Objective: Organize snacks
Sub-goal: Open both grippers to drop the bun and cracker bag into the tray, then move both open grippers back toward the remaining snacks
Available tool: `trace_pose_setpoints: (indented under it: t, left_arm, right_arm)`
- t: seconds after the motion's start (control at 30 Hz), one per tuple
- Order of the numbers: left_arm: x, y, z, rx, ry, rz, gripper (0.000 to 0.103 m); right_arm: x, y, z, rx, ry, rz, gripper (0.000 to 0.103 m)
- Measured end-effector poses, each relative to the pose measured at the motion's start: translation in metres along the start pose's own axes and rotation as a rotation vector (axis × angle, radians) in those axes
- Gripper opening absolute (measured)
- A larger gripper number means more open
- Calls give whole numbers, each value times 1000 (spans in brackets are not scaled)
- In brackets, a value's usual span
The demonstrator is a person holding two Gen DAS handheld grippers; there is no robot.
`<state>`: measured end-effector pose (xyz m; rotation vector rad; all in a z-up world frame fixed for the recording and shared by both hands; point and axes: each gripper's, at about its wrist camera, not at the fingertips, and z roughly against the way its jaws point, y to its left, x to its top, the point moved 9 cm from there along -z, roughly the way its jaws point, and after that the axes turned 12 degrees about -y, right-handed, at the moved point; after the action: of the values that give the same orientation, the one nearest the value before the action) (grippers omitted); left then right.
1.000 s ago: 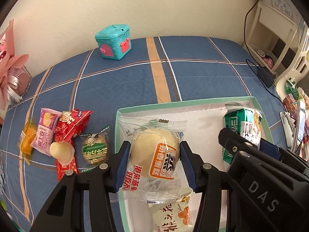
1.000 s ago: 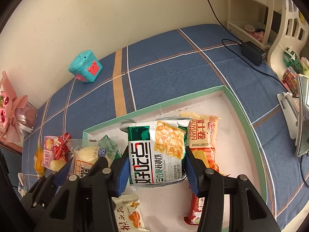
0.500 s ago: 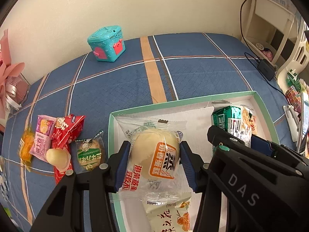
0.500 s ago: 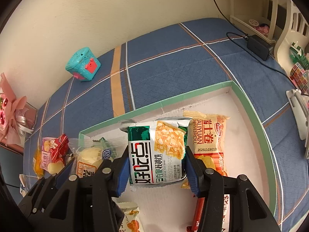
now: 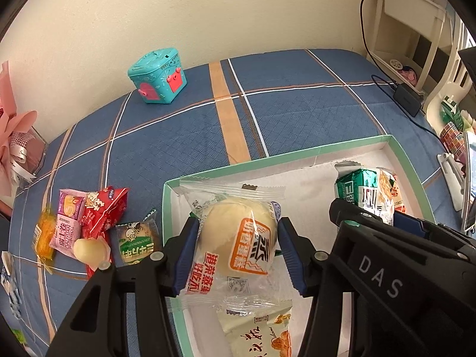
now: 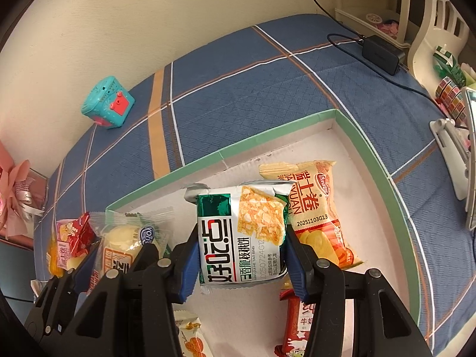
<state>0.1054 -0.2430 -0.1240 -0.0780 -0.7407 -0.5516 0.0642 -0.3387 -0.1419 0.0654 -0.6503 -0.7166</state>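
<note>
My left gripper (image 5: 236,253) is shut on a clear-wrapped steamed cake (image 5: 238,247) and holds it above the left end of the green-rimmed white box (image 5: 267,159). My right gripper (image 6: 242,260) is shut on a green-and-white walnut biscuit pack (image 6: 242,235) above the box (image 6: 267,136). The right gripper's black body (image 5: 386,282) also shows in the left wrist view. In the box lie an orange egg-roll pack (image 6: 318,214), a red bar (image 6: 297,327) and a pale peach-print pack (image 5: 258,330).
Several loose snacks lie on the blue plaid cloth left of the box: a red pack (image 5: 104,208), a pink pack (image 5: 67,223), a green pack (image 5: 136,242) and a pale jelly cup (image 5: 89,248). A teal toy box (image 5: 159,76) stands by the wall. A charger and cable (image 6: 380,50) lie at right.
Both grippers have drawn back and up a little from the box, each still holding its snack. The box and the loose snacks look smaller and farther.
</note>
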Motion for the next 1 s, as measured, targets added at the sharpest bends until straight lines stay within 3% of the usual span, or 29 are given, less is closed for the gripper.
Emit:
trace_pose_setpoints:
  t: [0.07, 0.23, 0.37, 0.57, 1.0]
  left_arm:
    - [0, 0, 1, -2, 1, 3, 70]
    - [4, 0, 6, -9, -10, 7, 76]
    - [10, 3, 14, -26, -28, 32, 85]
    - [20, 12, 27, -17, -50, 47, 89]
    - [15, 86, 40, 100, -26, 201, 89]
  right_arm:
    - [0, -1, 1, -4, 3, -4, 55]
    - [5, 0, 7, -3, -13, 1, 55]
    - [12, 4, 18, 10, -50, 11, 64]
    - [23, 8, 33, 13, -94, 27, 74]
    - [21, 7, 43, -31, -94, 58, 75]
